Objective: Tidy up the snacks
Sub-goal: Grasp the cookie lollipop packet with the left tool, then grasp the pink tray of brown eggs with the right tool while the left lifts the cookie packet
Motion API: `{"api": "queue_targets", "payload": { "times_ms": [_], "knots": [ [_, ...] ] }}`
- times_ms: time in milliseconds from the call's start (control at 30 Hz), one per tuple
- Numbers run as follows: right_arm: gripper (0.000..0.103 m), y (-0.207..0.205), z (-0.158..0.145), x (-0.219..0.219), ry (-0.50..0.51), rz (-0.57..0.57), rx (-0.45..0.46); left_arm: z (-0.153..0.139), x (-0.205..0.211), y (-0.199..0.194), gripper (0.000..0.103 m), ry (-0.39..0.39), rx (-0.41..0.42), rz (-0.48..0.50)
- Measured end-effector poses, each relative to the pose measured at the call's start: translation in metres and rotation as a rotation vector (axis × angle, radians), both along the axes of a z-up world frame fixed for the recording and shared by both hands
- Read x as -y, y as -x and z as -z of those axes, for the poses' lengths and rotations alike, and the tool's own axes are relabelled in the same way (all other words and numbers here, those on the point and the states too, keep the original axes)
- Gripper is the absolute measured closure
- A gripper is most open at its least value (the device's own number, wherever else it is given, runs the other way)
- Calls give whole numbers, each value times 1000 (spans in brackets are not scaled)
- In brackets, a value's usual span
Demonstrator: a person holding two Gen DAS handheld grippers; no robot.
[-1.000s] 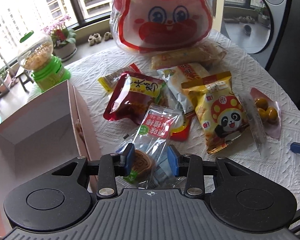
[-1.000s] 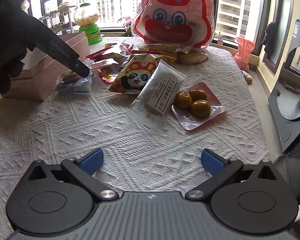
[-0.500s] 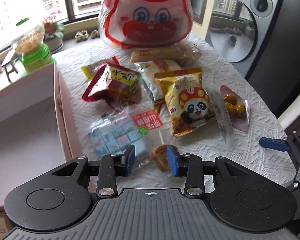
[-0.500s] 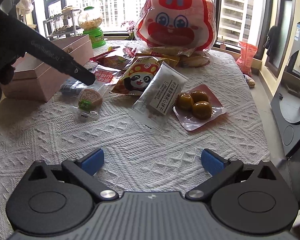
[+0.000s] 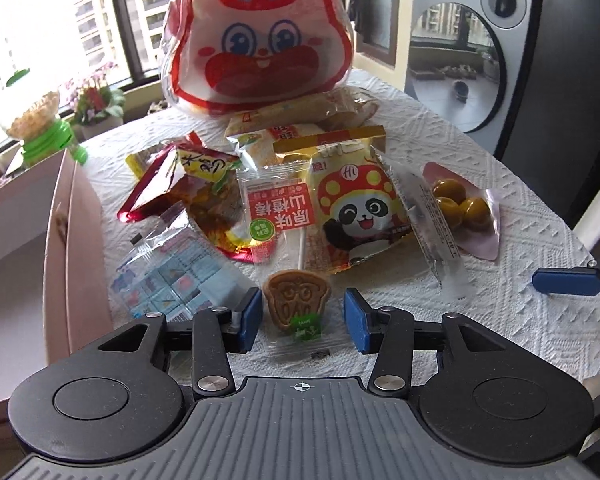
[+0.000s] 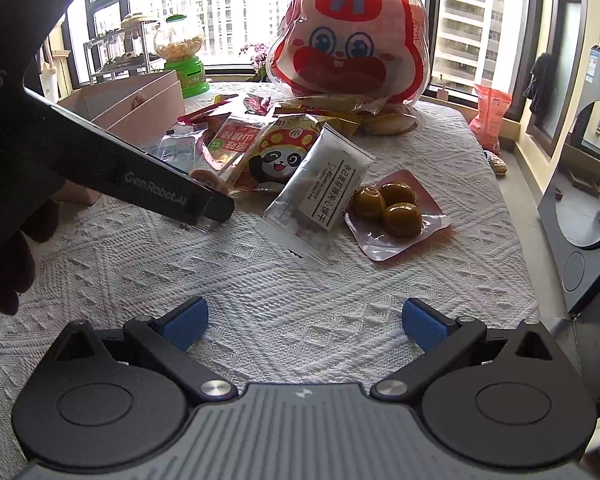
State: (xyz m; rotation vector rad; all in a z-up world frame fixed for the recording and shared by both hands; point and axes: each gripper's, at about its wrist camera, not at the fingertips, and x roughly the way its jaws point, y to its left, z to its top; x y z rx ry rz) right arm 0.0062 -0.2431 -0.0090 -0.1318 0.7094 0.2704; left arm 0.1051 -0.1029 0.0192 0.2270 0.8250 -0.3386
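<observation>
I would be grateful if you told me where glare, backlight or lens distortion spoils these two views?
Left wrist view: the window at upper left is blown out white, and the box edge and door frame bow from the fisheye; the lollipop between the opening left claw stays sharp. Right wrist view: the bright window backlights the hand, nearly black; the tablecloth is evenly lit.

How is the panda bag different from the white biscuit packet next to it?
The panda bag is yellow with a cartoon panda; the biscuit packet is white with black lettering. The panda bag is wide and puffy; the biscuit packet is narrow and long. The packet's top edge leans on the bag. Both are sealed and lie on the white tablecloth.
</observation>
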Motion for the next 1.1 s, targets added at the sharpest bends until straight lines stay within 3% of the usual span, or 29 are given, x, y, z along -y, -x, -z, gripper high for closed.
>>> {"api": "queue_targets", "payload": {
  "times_ms": [133,267,400,533,667,767,933,1100],
  "knots": [
    [2,5,-2,2,0,10,21,-6,-22,19,57,76,-28,-1],
    [4,13,-16,10,-15,22,112,-7,-42,57,57,104,-96,28],
    [4,-11,-34,23,-3,58,154,-6,-60,87,57,130,-108,0],
    [16,-58,-37,49,-37,100,115,-5,-76,91,57,203,-122,-47],
    [17,-94,-21,64,-52,97,34,-4,-76,87,57,216,-113,-48],
    [17,-97,-15,58,-121,37,-9,-3,-71,88,56,204,-99,-48],
    [17,-92,-6,22,20,-26,12,-1,-65,90,55,174,-58,-36],
    [23,-77,-17,15,16,-53,-7,0,-62,89,55,157,-33,-24]
  ]
}}
